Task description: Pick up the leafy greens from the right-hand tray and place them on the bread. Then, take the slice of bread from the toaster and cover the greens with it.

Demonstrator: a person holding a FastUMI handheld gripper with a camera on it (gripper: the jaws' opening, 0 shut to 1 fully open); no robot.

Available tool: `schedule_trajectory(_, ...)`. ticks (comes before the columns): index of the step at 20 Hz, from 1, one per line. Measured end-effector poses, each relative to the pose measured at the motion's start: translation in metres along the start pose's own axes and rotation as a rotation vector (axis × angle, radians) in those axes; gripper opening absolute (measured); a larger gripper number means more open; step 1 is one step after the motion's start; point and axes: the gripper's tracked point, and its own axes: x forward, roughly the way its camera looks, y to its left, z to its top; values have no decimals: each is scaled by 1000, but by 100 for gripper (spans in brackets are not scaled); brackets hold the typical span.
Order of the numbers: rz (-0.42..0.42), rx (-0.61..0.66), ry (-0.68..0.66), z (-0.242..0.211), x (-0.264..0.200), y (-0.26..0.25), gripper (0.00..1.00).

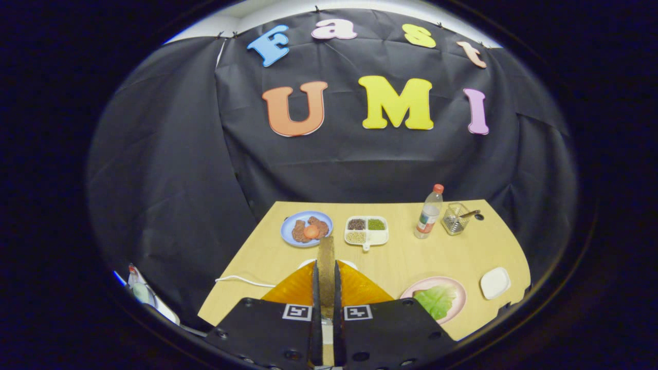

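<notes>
The slice of bread (326,267) stands on edge, pinched between the two fingers of the gripper (326,288), its crust rising above their tips. Just to the right of the fingers, a pink plate (459,288) on the wooden table (411,257) holds the leafy greens (436,300). Beyond the fingers sit a blue plate (289,226) of food and a divided white tray (379,237); farther right, a plastic bottle (428,213).
</notes>
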Motion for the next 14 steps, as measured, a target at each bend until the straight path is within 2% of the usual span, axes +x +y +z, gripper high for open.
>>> schedule_trajectory(6,-28,44,-19,-1,-18,-54,8)
schedule_trajectory(14,-94,126,44,-42,10,-145,8)
